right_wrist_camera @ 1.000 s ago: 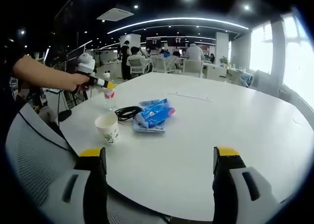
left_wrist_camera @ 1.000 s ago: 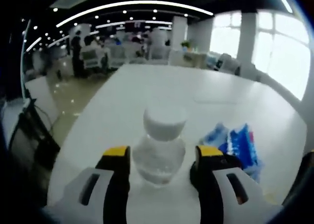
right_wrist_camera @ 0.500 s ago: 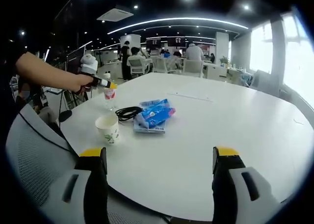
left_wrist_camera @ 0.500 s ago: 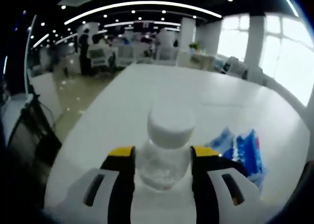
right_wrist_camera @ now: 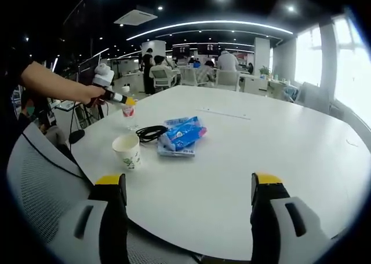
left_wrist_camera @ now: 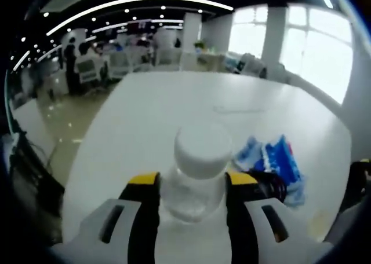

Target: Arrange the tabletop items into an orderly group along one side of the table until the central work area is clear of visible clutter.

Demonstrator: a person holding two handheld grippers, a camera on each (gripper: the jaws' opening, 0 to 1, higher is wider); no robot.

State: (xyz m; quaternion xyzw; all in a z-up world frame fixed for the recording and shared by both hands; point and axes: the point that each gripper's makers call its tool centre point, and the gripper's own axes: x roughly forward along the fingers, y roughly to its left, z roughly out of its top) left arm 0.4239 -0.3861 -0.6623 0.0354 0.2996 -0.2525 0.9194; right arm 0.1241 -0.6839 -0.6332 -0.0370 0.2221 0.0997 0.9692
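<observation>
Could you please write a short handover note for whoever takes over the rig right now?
Left gripper: shut on the bottle, near the table edge; in the right gripper view it seems just off the surface.
Right gripper: open, holding nothing, hovering at the near edge.
Items: cup, black cable and blue packets clustered together beside the bottle.
Done: bottle gripped.
Left: set the bottle down by the cluster and tidy the cup, cable and packets into one row along that side.
</observation>
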